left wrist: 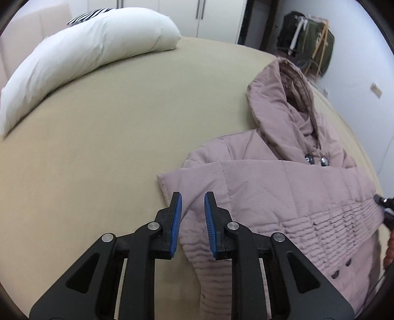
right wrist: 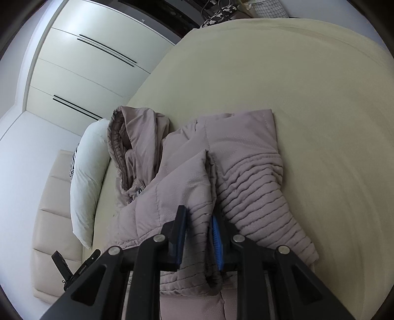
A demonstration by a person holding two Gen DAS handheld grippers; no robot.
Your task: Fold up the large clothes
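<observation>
On the beige bed (left wrist: 98, 160) lies a mauve quilted hooded coat (left wrist: 283, 187), its hood (left wrist: 278, 98) nearest the white pillow (left wrist: 86, 54) that lies along the bed's padded headboard (right wrist: 51, 221). Both sleeves are drawn in over the coat's body, crossing its front below the dark snap buttons (left wrist: 316, 160) at the collar. At the coat's outer edge the left gripper (left wrist: 192, 205) holds a ribbed sleeve cuff — its blue pads (left wrist: 176, 226) press narrowly on the fabric running between them. Nearer the coat's middle, the right gripper (right wrist: 199, 221) is clamped the same way on a fold of the other ribbed sleeve (right wrist: 258, 197), the cloth bunching up between its jaws. Beyond the pillow stand white wardrobe doors (right wrist: 86, 64) — and a striped cushion (left wrist: 91, 14) peeks out behind it.
</observation>
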